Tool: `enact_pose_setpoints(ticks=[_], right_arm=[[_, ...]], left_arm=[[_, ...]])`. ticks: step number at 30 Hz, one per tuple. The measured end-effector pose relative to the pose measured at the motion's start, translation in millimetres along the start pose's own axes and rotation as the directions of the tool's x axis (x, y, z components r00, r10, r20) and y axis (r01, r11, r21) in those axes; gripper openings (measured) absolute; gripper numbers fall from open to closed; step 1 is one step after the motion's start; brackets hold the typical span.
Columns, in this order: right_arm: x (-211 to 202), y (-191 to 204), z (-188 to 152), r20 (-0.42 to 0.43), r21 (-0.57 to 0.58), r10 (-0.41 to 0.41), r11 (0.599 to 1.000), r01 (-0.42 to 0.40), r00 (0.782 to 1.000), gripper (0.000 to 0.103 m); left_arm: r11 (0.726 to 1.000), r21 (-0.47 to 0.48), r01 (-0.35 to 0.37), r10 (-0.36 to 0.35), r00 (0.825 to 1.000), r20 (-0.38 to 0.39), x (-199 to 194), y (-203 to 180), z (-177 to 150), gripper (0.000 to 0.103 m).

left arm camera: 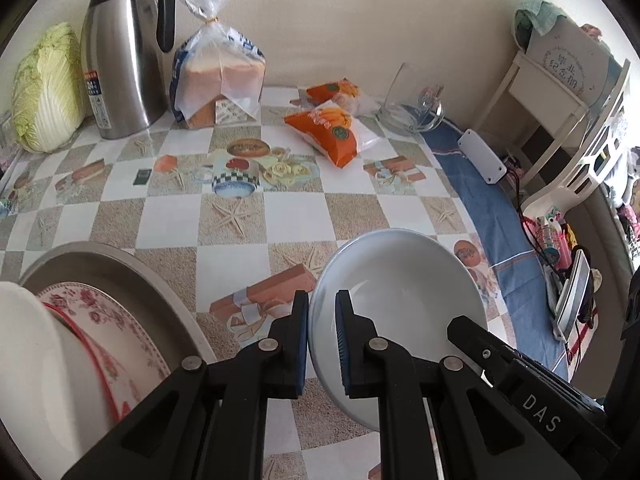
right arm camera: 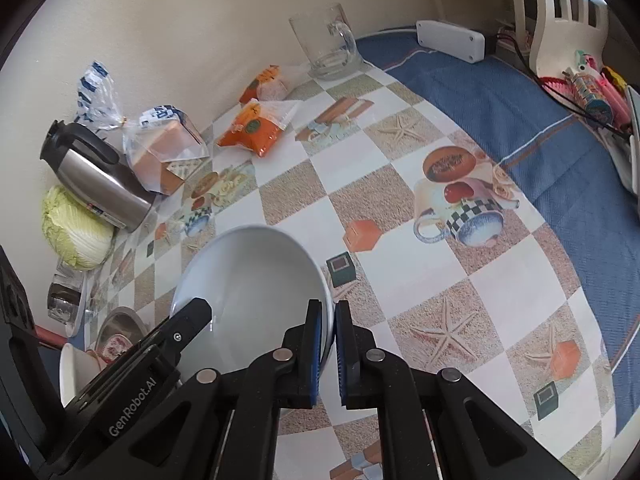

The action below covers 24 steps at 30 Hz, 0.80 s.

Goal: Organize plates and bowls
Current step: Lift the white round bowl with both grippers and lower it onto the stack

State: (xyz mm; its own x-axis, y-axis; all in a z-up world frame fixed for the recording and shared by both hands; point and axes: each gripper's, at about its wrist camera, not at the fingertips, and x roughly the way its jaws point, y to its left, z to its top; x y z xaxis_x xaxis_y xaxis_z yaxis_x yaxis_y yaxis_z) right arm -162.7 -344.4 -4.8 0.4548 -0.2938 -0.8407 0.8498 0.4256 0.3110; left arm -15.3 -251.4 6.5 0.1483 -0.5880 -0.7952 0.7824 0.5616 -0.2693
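Here both hand-held grippers grasp the same white plate (left arm camera: 400,300), held tilted above the table (left arm camera: 280,216) with its checked, picture-printed cloth. The left hand-held gripper (left arm camera: 322,320) is clenched on the plate's left rim, its blue pads pinching the edge between them. The right hand-held gripper (right arm camera: 328,332) is clamped on the opposite rim in the same way, one finger inside the plate and one outside.

At the left, a metal basin (left arm camera: 120,264) holds a floral plate (left arm camera: 108,320) and a white bowl (left arm camera: 28,360). Along the far wall stand a steel thermos jug (left arm camera: 120,52), a cabbage (left arm camera: 44,88), a bagged loaf of bread (left arm camera: 220,76), two orange snack packets (left arm camera: 324,132) and a glass mug (left arm camera: 408,100). A blue cloth (left arm camera: 480,200) covers the table's right side.
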Motion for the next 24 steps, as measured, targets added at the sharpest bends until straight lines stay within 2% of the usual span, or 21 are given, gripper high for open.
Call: enact_pose_setpoints(ticks=[5, 9, 17, 24], right_arm=[[-43.4, 30.2, 5.7, 0.09, -0.057, 0.055, 0.997, -0.05, 0.994, 0.008], [-64.5, 59.8, 1.7, 0.111, -0.113, 0.109, 0.989, -0.096, 0.988, 0.008], [-78.3, 122.7, -20.1, 0.075, -0.215, 0.231, 0.954, -0.21, 0.97, 0.008], [-70.8, 165.1, -45.1, 0.01, -0.289, 0.268, 0.923, -0.254, 0.963, 0.008]], left_arm=[[0.999, -0.006, -0.032, 0.033, 0.994, 0.106, -53.5, 5.8, 9.3, 0.013], [0.997, -0.034, -0.066, 0.071, 0.985, 0.157, -88.0, 24.5, 11.9, 0.013], [0.982, -0.13, -0.133, 0.159, 0.963, 0.217, -143.0, 79.0, 2.1, 0.013], [0.965, -0.216, -0.149, 0.193, 0.961, 0.2, -158.2, 124.1, -14.5, 0.013]])
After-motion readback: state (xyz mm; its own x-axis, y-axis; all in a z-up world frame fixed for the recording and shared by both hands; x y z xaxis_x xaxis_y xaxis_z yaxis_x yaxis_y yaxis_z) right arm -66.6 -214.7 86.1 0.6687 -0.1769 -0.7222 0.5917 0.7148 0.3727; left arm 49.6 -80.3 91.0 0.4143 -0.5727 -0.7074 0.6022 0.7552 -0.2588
